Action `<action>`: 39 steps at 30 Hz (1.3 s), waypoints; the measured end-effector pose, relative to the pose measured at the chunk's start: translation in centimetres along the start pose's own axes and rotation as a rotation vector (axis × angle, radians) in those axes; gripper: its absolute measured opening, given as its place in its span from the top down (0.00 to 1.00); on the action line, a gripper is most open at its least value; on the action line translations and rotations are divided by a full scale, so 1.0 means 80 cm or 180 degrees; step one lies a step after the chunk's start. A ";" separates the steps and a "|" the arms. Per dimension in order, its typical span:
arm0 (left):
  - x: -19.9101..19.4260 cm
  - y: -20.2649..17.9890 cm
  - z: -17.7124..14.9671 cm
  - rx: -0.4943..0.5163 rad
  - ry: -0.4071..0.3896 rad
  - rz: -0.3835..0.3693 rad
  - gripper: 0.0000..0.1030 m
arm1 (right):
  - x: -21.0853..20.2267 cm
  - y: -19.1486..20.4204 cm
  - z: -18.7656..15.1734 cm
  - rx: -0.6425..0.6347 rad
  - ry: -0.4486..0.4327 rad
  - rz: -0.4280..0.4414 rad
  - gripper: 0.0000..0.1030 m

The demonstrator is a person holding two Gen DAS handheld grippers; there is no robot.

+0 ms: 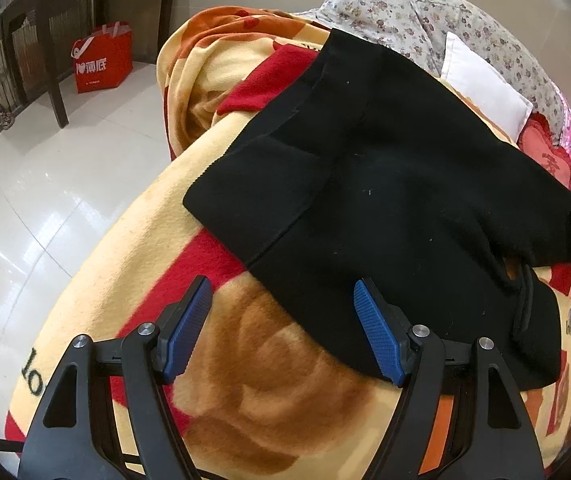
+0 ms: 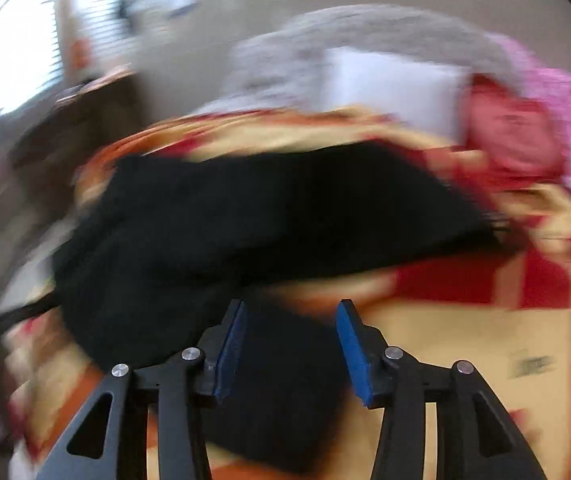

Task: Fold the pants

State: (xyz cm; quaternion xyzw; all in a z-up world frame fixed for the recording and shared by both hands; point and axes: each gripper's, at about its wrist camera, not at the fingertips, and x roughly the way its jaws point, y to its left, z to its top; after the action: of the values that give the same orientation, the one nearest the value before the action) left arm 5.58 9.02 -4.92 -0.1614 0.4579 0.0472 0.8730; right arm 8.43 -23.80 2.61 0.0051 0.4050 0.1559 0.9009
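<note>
Left view: bright and sharp, with soft, even light.
Floor [image 1: 45, 184]: shiny white tiles with pale glare patches.
Pants [image 1: 385, 184]: very dark, so folds are hard to see.
Right view: smeared all over by blur; only the right gripper [image 2: 290, 344] looks sharp.
Window [image 2: 17, 64]: daylight comes in here, washed out white.
Edges: both views bend round, with dark corners.
</note>
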 end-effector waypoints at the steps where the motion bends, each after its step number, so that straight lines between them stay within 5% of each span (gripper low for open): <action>1: 0.000 0.001 0.001 -0.0028 0.0011 -0.0034 0.28 | 0.004 0.017 -0.010 -0.0051 0.0049 0.0168 0.56; 6: 0.005 0.001 0.008 -0.0127 0.0006 -0.0133 0.20 | 0.018 0.063 -0.035 -0.0301 0.0127 0.0102 0.55; 10: 0.007 -0.014 0.005 -0.0004 0.0046 -0.0204 0.20 | 0.049 0.071 -0.049 -0.0585 0.0471 -0.0042 0.54; 14: 0.009 -0.028 0.004 0.0090 0.0070 -0.0285 0.20 | 0.065 0.081 -0.060 -0.0783 0.0383 -0.0230 0.54; 15: 0.009 -0.029 0.005 0.0090 0.0072 -0.0316 0.24 | 0.064 0.079 -0.059 -0.0815 0.0324 -0.0244 0.56; 17: 0.011 -0.031 0.005 0.0059 0.0088 -0.0474 0.53 | 0.068 0.081 -0.057 -0.0877 0.0194 -0.0286 0.87; 18: 0.015 -0.031 0.007 0.0032 0.0113 -0.0509 0.66 | 0.069 0.077 -0.055 -0.0835 0.0147 -0.0290 0.90; 22: 0.011 -0.029 0.007 -0.0010 0.0075 -0.0615 0.88 | 0.051 0.026 -0.038 -0.0094 -0.0043 0.0138 0.95; 29: -0.040 -0.023 0.004 -0.0059 -0.0095 -0.0888 0.91 | -0.067 -0.092 -0.050 0.1058 -0.0860 0.0265 0.96; 33: -0.071 -0.018 -0.005 0.0022 -0.0153 -0.0954 0.91 | -0.133 -0.130 -0.075 0.1376 -0.1199 0.0312 0.96; 39: -0.087 0.009 -0.046 0.0118 -0.0014 -0.0878 0.91 | -0.205 -0.161 -0.133 0.1571 -0.1267 0.0113 0.96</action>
State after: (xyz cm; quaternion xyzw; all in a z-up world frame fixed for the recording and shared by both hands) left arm -1.48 8.97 -1.35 -0.2066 0.4302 -0.0813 0.8750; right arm -6.07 -41.95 5.66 0.2610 0.2463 0.0646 0.9312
